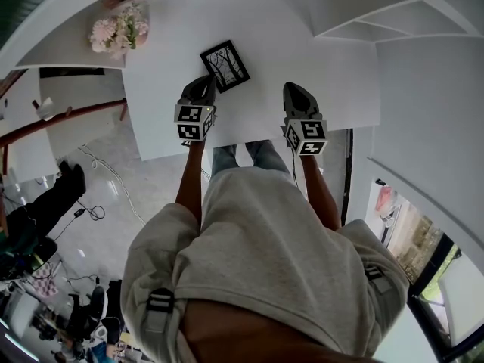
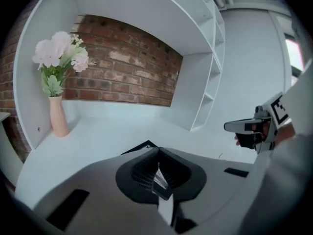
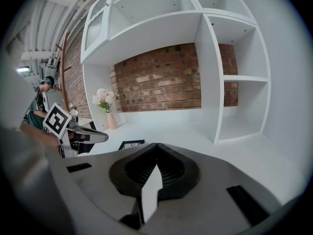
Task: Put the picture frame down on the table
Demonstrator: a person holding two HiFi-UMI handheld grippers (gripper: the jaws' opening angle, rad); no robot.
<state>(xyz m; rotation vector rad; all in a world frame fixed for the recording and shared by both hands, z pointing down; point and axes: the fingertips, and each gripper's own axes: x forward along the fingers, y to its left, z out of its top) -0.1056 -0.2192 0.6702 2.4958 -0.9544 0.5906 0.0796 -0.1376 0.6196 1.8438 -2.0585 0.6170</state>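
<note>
The black picture frame [image 1: 224,66] lies flat on the white table [image 1: 325,66], showing a black-and-white print. My left gripper [image 1: 203,83] is at the frame's near-left corner, jaws shut. In the left gripper view a black corner of the frame [image 2: 144,145] pokes out beyond the shut left gripper [image 2: 157,151], and a strip of the print shows through the slit below the tips. My right gripper [image 1: 295,89] hovers to the right, apart from the frame, shut and empty. From the right gripper view [image 3: 156,147] the frame [image 3: 131,144] lies flat ahead to the left.
A pink vase of pale flowers [image 1: 119,30] stands at the table's back left corner, also seen as the vase [image 2: 59,117]. White shelving [image 3: 234,77] and a brick wall [image 3: 161,77] rise behind the table. A person [image 3: 41,99] is at the far left.
</note>
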